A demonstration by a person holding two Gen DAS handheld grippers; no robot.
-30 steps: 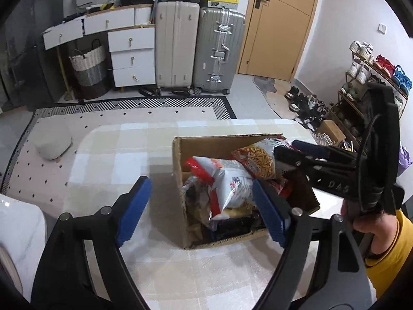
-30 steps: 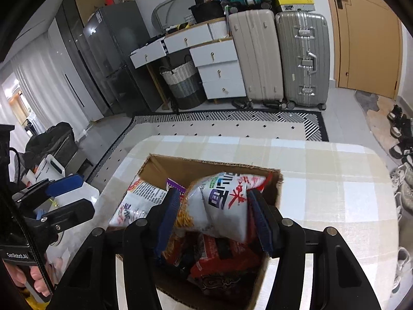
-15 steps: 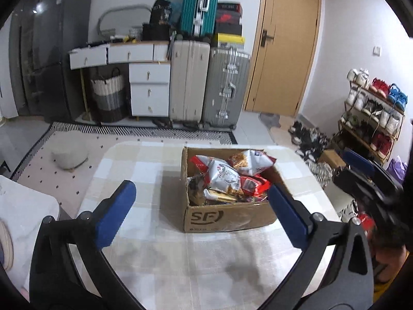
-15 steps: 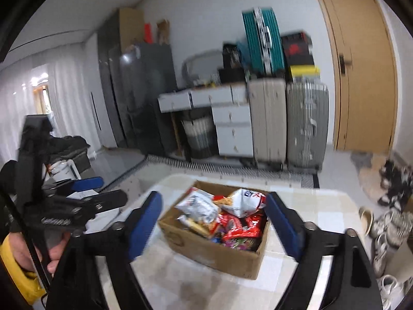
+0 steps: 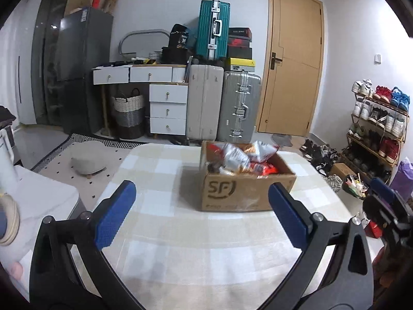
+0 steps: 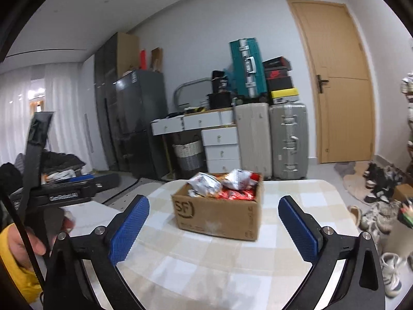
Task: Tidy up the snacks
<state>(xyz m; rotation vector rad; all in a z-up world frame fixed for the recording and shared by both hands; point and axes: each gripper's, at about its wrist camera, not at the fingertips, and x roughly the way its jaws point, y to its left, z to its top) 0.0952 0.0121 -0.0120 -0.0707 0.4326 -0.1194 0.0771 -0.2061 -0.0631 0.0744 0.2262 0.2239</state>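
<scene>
An open cardboard box [image 5: 247, 193] marked SF stands on the checked tablecloth [image 5: 180, 245], filled with several snack bags [image 5: 240, 155] in red and silver. My left gripper [image 5: 201, 190] is back from the box, open wide, with nothing between its blue pads. In the right wrist view the same box [image 6: 216, 214] and bags [image 6: 222, 183] sit ahead of my right gripper [image 6: 213, 204]. Its jaws are opening, empty and well short of the box. The left gripper [image 6: 77, 183] also shows there at the far left, held by a hand in a yellow sleeve.
Behind the table stand suitcases [image 5: 237, 106], white drawers [image 5: 167, 111], a woven basket [image 5: 127, 113] and a wooden door [image 5: 291, 59]. A shoe rack [image 5: 376, 126] lines the right wall. A white surface [image 5: 38, 206] sits left of the table.
Both grippers have drawn back from the box. The right gripper let go of the silver snack bag, which stays in the box, and its jaws spread wide. The left jaws widened too.
</scene>
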